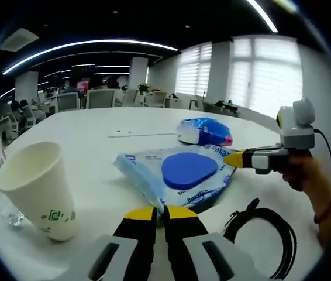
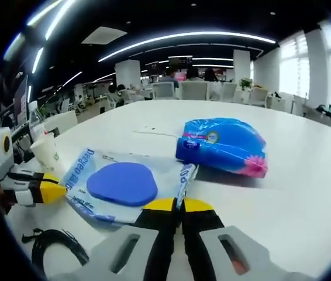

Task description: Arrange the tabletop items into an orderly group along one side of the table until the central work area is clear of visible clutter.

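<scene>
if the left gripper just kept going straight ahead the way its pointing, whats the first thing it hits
Probably nothing new: the left gripper looks already shut on the near corner of the flat wipes pack. Pushing on would shove that pack towards the blue tissue pack beyond.

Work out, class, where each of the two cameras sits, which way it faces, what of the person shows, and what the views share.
Left gripper view: rides the left tongs, low over the white table, facing the wipes pack; a hand shows at right.
Right gripper view: rides the right tongs, facing the same pack from the opposite end.
Shared: pack, blue tissue packet, paper cup, black cable; each shows the other tongs.
</scene>
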A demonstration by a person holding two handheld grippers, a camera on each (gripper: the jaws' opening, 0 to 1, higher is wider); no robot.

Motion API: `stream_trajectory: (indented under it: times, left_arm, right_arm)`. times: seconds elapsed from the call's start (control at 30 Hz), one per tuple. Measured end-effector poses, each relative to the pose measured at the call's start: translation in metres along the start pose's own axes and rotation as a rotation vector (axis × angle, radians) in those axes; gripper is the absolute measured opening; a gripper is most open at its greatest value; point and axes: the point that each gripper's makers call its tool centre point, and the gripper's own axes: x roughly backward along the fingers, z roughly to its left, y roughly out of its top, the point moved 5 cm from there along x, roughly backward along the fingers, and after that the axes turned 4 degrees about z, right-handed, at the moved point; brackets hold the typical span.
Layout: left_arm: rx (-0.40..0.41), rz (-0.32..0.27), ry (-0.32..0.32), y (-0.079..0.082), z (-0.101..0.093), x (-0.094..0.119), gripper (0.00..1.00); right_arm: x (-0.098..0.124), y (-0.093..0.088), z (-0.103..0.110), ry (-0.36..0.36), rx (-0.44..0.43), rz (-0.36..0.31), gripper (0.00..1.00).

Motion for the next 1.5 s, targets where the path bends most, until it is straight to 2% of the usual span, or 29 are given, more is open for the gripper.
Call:
stream_trajectory:
  times: [0.3,0.53,0.67,0.83,0.97,1.27,1.5]
  left_arm:
    - [0.024,-0.006,-0.009,0.003,0.003,0.008,0.04]
    - [0.044,-0.001,-0.015,0.003,0.007,0.016,0.04]
    - [0.056,-0.006,-0.013,0.003,0.011,0.022,0.04]
    - [0.064,0.006,-0.028,0.003,0.012,0.028,0.04]
    - [0.086,-0.008,-0.041,0.008,0.016,0.031,0.04]
    - [0.114,0.025,-0.061,0.002,0.025,0.035,0.04]
    - [0.07,0.047,-0.043,0.001,0.026,0.038,0.04]
  right_arm:
    - [0.017,0.009,0.007,0.002,0.032,-0.036,0.0]
    - [0.025,0.009,0.016,-0.001,0.051,-0.024,0.01]
    - [0.032,0.014,0.022,0.003,0.033,-0.038,0.01]
    - [0.035,0.011,0.027,-0.006,0.029,-0.035,0.01]
    - [0.038,0.009,0.03,-0.008,0.022,-0.039,0.01]
    - [0.039,0.002,0.044,0.003,0.02,-0.033,0.01]
    - [0.039,0.0,0.049,0.014,0.029,-0.03,0.01]
